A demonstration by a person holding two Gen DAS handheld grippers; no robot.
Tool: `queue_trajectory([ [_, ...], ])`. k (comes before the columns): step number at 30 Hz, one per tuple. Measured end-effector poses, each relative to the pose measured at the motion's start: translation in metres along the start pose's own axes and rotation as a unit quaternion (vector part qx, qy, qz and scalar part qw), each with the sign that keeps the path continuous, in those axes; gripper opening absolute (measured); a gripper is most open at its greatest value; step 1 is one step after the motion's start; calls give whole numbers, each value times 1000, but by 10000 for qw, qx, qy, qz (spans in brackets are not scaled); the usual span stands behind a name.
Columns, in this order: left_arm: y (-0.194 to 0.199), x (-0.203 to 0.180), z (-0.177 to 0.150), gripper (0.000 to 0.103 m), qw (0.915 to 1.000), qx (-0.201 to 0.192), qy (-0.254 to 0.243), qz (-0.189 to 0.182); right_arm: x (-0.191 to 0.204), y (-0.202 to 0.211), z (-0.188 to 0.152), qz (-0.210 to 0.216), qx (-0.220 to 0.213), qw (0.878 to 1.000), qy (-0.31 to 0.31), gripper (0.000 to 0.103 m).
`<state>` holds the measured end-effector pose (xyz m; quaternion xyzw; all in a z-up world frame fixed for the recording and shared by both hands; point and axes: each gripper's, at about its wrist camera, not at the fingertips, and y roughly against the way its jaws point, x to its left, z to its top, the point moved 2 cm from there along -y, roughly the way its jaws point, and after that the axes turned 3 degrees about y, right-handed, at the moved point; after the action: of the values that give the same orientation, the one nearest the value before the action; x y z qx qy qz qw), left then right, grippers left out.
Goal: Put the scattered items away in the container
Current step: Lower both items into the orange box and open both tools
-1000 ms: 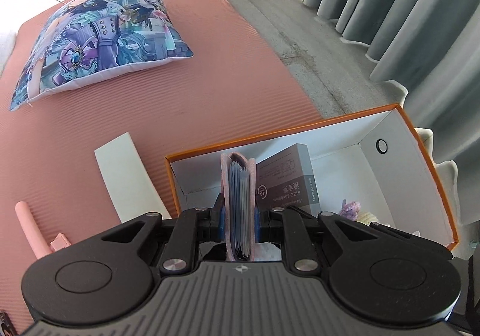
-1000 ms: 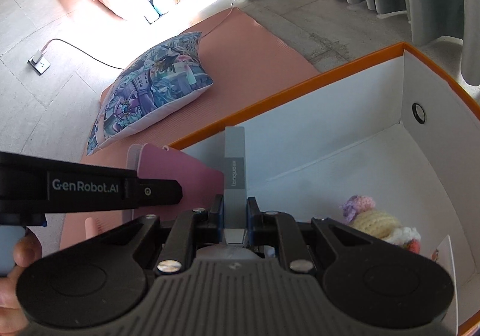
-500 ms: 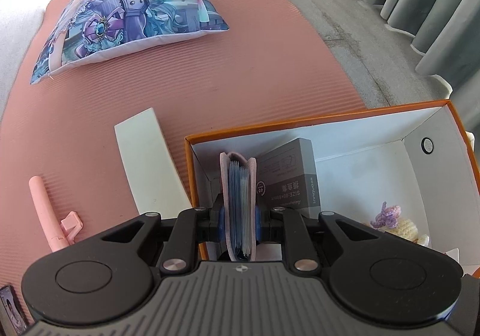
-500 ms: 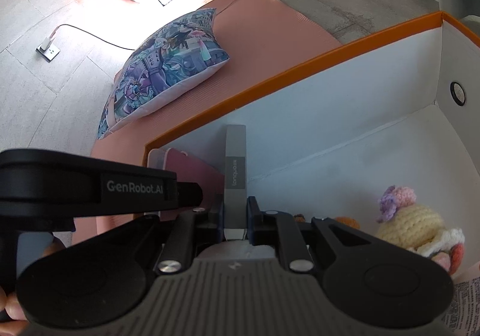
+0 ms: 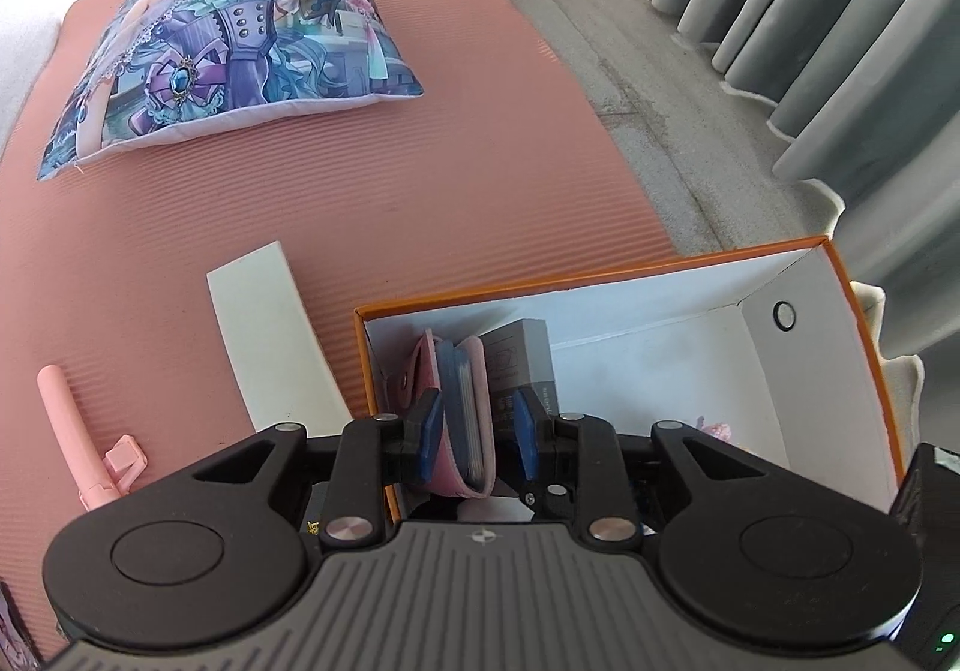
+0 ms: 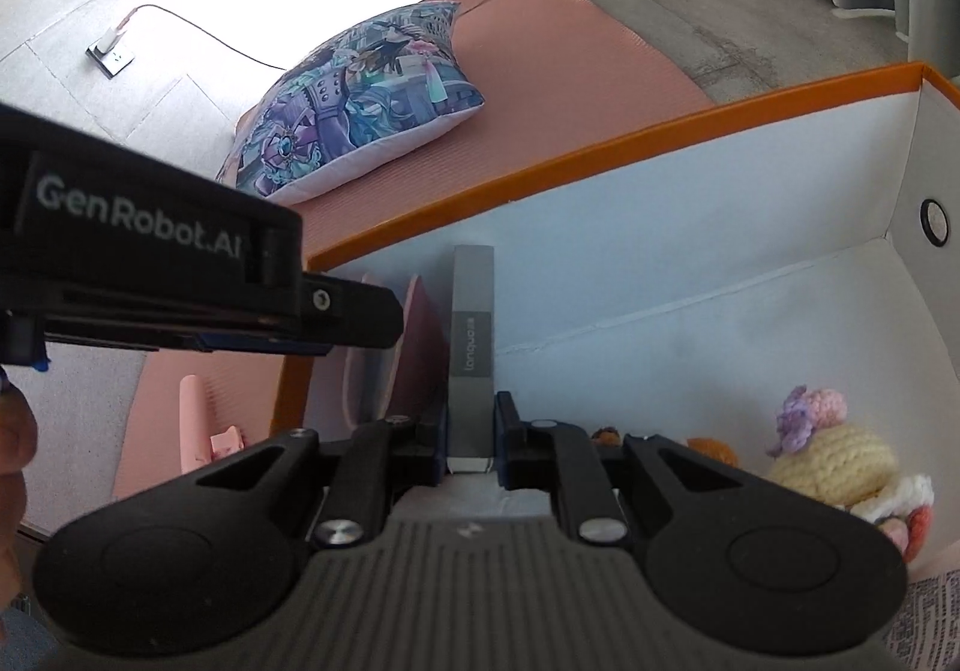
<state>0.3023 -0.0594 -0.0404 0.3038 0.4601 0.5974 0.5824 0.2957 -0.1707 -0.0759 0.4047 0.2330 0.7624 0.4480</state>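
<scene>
Box point(image 5: 654, 266) holds one pink card wallet point(image 5: 462, 419), one grey carton point(image 6: 473, 347) and one crochet doll point(image 6: 834, 449) at four o'clock. Left gripper point(image 5: 477, 434) has just been opening, its pads clear of the wallet between them. Right gripper point(image 6: 471, 431) clamps the carton. One pillow point(image 5: 234, 47) lies at eleven o'clock, one white card point(image 5: 270, 335) and one pink stick point(image 5: 66, 419) at nine.

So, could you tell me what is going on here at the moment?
A person with a gripper in each hand is tidying items into the orange box. The left gripper has just been opening around the pink card wallet, which stands inside the box, pads apart from it. The right gripper is shut on the grey box. A pink stick and white card lie outside on the mat.
</scene>
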Motion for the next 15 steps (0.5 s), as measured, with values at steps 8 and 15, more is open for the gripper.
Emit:
queue_trajectory([
  [8,31,28,-11,29,9983,-469,307,-174,12,1,-3,261,-93,9990,364,33],
  [15,47,65,-23,29,9941,-709,789,-246,13,3,-1,357,-255,9986,304,37],
])
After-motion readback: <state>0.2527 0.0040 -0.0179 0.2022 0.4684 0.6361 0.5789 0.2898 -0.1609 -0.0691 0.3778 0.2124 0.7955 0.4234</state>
